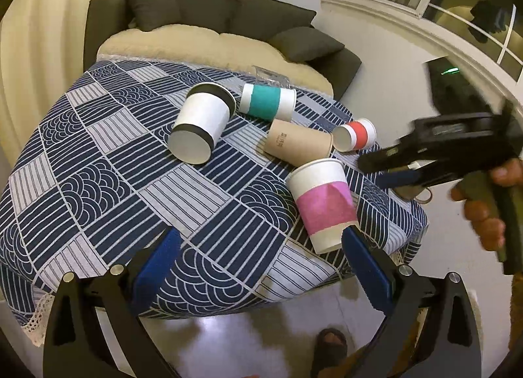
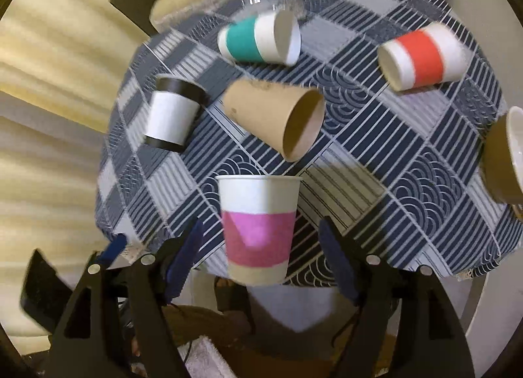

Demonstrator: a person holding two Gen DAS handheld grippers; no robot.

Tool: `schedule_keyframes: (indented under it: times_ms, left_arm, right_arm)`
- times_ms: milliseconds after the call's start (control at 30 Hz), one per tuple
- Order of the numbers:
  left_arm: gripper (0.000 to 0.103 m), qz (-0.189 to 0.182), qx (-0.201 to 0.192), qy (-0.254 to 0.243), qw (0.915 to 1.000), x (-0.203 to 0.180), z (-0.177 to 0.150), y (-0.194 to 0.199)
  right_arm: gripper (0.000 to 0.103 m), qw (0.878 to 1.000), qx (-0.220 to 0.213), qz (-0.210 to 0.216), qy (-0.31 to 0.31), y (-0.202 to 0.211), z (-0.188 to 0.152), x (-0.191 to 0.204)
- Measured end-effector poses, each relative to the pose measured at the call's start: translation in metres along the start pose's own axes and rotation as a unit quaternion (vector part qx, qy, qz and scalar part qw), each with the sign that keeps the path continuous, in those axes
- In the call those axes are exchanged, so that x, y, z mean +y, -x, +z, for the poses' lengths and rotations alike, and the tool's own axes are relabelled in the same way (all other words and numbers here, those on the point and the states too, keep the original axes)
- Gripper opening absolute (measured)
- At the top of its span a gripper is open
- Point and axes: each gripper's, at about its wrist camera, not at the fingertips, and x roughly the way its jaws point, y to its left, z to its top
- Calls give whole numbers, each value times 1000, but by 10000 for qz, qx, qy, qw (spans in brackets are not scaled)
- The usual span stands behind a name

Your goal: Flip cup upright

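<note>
Progress looks partial: pink-banded cup [image 2: 258, 231] stands upright near the table [image 1: 98, 155] edge between the spread jaws of the right gripper [image 2: 258, 247], left gripper [image 1: 258, 247] also released, other cups lying.

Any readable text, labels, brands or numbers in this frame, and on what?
None can be read.
Brown paper cup: a small dark print on its side, too small and blurred to read.
The other cups and the tablecloth show no lettering.
</note>
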Motion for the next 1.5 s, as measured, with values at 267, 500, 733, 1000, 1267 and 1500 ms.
schedule_keyframes:
  times_ms: [267, 500, 733, 1000, 1267, 1500]
  left_arm:
    - [96, -215, 181, 407, 9988, -19, 18, 3]
    - [96, -217, 830, 365, 9956, -58, 41, -22]
    - [96, 219, 1781, 520, 9824, -81, 55, -68]
    - [95, 651, 2204, 561, 9716, -93, 58, -105]
    - [81, 1008, 2304, 712, 9652, -91, 62, -121]
    - [65, 1082, 2466, 681, 9606, -94, 62, -138]
  right_arm:
    - [73, 9955, -879, 305, 154, 52, -55, -35]
    - [73, 9869, -1447, 548, 447, 53, -110, -56]
    - [73, 9852, -1432, 857, 402, 21, -142, -66]
    - [72, 9782, -1781, 828, 666, 28, -146, -71]
    - [72, 9772, -1903, 552, 756, 28, -138, -82]
    - [72, 9768, -1900, 726, 667, 31, -137, -90]
